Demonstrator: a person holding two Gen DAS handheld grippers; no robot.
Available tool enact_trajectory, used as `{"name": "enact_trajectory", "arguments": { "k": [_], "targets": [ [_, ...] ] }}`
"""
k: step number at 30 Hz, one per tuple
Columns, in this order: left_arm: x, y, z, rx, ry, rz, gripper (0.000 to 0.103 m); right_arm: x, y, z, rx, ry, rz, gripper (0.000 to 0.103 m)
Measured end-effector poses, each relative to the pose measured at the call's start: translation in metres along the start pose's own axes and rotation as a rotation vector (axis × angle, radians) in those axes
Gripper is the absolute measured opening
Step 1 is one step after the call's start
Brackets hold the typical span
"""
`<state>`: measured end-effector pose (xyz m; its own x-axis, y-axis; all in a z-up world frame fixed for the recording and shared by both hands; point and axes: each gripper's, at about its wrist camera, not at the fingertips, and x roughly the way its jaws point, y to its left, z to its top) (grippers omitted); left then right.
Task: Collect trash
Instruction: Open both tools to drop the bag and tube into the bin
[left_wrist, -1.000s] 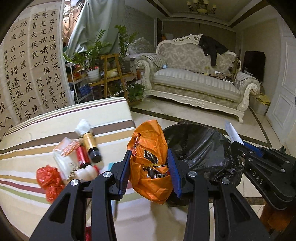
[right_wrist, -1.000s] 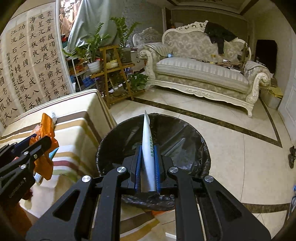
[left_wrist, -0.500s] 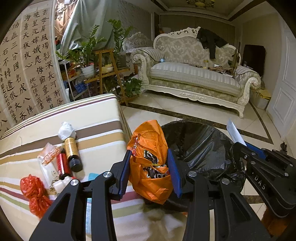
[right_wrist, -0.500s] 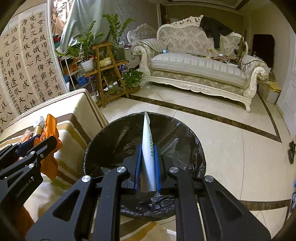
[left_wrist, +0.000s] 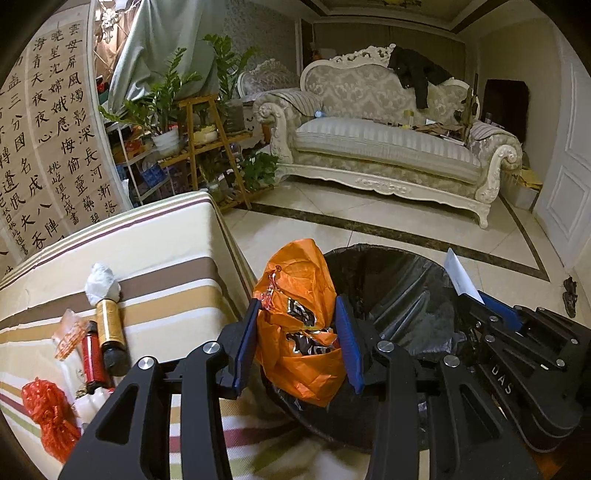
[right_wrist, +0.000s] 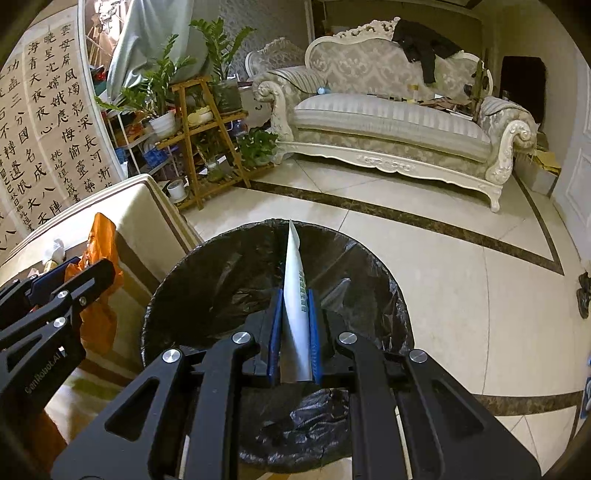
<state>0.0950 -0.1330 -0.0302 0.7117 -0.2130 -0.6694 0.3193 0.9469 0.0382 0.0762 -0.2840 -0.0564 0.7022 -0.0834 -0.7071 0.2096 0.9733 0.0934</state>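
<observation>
left wrist: left claw (left_wrist: 299, 345) is opening, orange bag (left_wrist: 301, 325) between its pads, over the bin (left_wrist: 399, 291) rim off the table (left_wrist: 166, 266) edge. bottles (left_wrist: 107, 332) lie on the table.
right wrist: right claw (right_wrist: 294, 332) clamped on a white tube (right_wrist: 295, 295) above the bin (right_wrist: 229, 280).
</observation>
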Motion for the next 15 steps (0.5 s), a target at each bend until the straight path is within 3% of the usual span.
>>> {"name": "enact_trajectory", "arguments": {
  "k": [3,8,15],
  "targets": [
    [0.005,0.001,-0.001,-0.003,0.013,0.011,0.056,0.005,-0.002,0.0,0.003,0.007,-0.004,0.03],
    [0.002,0.007,-0.001,-0.017,0.01,0.017,0.072,0.007,-0.003,0.0,0.009,0.011,-0.013,0.035],
    [-0.015,0.02,-0.004,-0.042,-0.003,0.035,0.077,-0.007,0.004,-0.001,0.007,-0.014,-0.017,0.046]
  ]
}}
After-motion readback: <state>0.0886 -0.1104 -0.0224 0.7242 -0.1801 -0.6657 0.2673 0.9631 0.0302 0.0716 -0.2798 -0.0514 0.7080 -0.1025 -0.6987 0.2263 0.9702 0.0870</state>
